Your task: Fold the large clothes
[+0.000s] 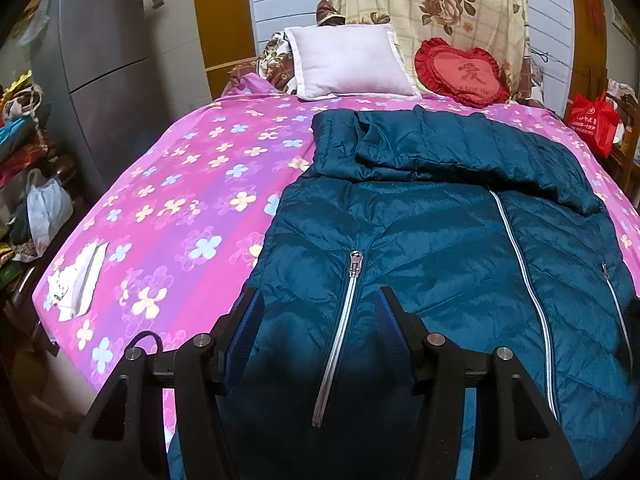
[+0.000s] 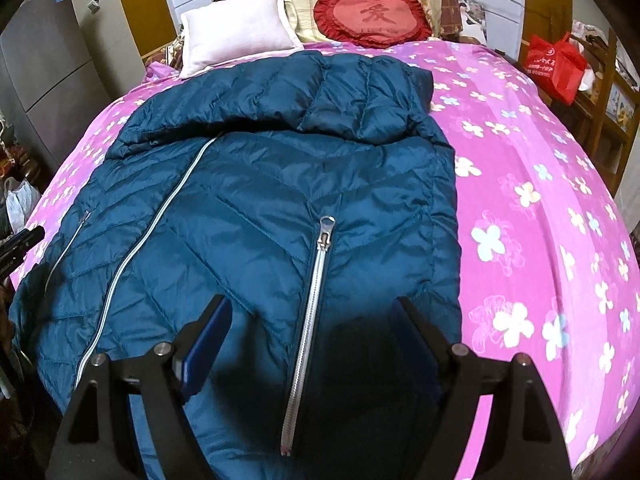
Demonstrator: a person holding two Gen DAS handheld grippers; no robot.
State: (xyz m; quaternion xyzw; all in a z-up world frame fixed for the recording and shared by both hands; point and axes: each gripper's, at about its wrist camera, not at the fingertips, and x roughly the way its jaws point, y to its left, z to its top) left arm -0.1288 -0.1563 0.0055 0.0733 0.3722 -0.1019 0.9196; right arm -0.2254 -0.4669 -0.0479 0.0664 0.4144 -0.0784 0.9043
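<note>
**Both grippers poised at the hem of a slippery down jacket**

Nearest to each camera were the black fingers with their blue pads, spread wide over the near hem of the teal down jacket (image 1: 460, 248). From where I stood, the left gripper (image 1: 318, 300) hung with its jaws well apart, straddling the jacket's left pocket zipper (image 1: 340, 328) and holding nothing; whether its pads brushed the fabric I could not tell. The right gripper (image 2: 312, 316) was the same — jaws gaping, nothing pinched, its fingers either side of the other pocket zipper (image 2: 308, 340).

The jacket itself lay front-up along the bed (image 1: 180, 200), its hem toward the grippers, the main zipper (image 2: 156, 224) closed down its middle, and the sleeves and hood bundled across the end of the jacket nearest the white pillow (image 1: 348, 60). A red heart cushion (image 2: 374, 14) sat beyond the jacket too, beside the pillow.

What worried me was the shell: glossy and puffy, it looked likely to slide out of a shallow pinch. If either gripper closed on only the top layer, I judged the front would lift away from the back and the fold would come out lopsided. The loose bundle at the pillow end could also spill sideways when the hem was raised — and a pad closing on zipper teeth rather than cloth might slip.
</note>
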